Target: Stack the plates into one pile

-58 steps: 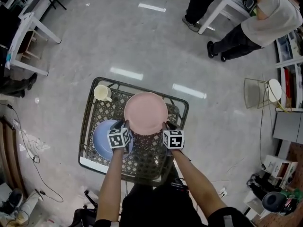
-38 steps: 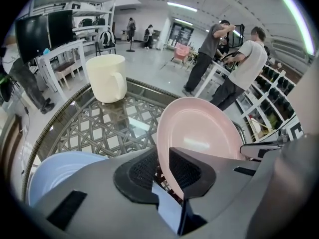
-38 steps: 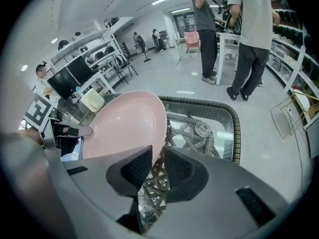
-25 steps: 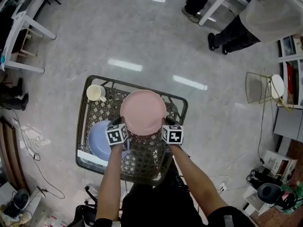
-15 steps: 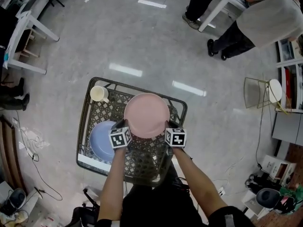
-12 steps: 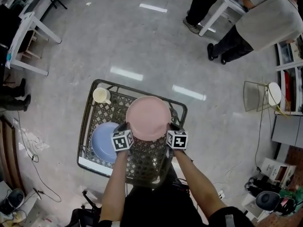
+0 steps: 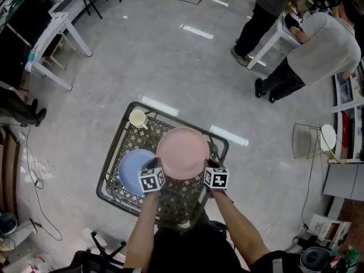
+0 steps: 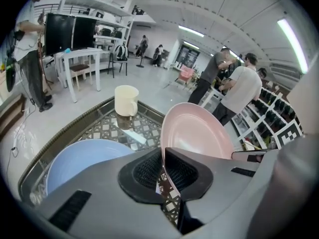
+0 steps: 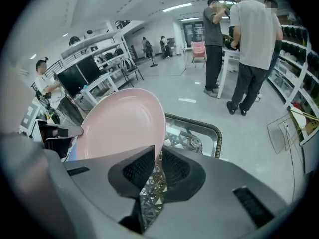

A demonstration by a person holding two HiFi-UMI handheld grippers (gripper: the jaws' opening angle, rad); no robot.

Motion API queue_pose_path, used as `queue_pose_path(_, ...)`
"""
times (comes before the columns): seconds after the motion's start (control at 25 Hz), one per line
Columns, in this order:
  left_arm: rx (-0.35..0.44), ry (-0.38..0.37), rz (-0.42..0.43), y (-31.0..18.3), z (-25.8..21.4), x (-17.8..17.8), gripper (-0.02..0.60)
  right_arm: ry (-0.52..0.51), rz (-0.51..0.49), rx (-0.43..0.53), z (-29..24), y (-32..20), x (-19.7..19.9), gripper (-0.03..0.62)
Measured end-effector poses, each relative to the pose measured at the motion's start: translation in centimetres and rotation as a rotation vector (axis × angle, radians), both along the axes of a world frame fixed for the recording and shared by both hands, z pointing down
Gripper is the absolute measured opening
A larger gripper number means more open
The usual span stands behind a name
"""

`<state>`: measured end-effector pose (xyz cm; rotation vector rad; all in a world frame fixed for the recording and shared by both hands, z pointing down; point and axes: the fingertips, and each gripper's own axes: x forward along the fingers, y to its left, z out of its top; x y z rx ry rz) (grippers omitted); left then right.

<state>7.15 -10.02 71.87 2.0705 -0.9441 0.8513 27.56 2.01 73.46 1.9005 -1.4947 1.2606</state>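
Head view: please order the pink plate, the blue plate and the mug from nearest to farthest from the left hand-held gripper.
1. Pink plate: gripped at its left rim.
2. Blue plate: lower, to the left.
3. Mug: far corner, left side.

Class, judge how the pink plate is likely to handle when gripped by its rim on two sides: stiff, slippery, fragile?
Probably stiff: the pink plate shows no sag, held only at its rim by the left gripper and right gripper. Its smooth surface could slip in such narrow grips. Possibly brittle; material unclear.
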Motion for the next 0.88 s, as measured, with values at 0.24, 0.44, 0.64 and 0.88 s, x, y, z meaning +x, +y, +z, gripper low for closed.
queue_pose_path(0.24, 0.033, 0.007, -0.088, 0.1, -2.0, -4.7, 0.035, 0.007, -0.098, 0.029, -1.6, -2.0, -3.7, 0.043)
queue_pose_path(0.44, 0.046, 0.010, -0.183, 0.3, -3.0, -9.8, 0.034, 0.004, -0.186, 0.041, -2.4, -3.6, -8.0, 0.043)
queue_pose_path(0.64, 0.046, 0.001, -0.275, 1.2, -2.9, -15.0, 0.034, -0.006, -0.284, 0.040, -2.0, -5.0, -12.5, 0.043)
queue_pose_path(0.88, 0.020, -0.003, -0.378, 2.8, -1.9, -20.1, 0.035, -0.014, -0.378, 0.014, -1.1, -5.7, -17.0, 0.042)
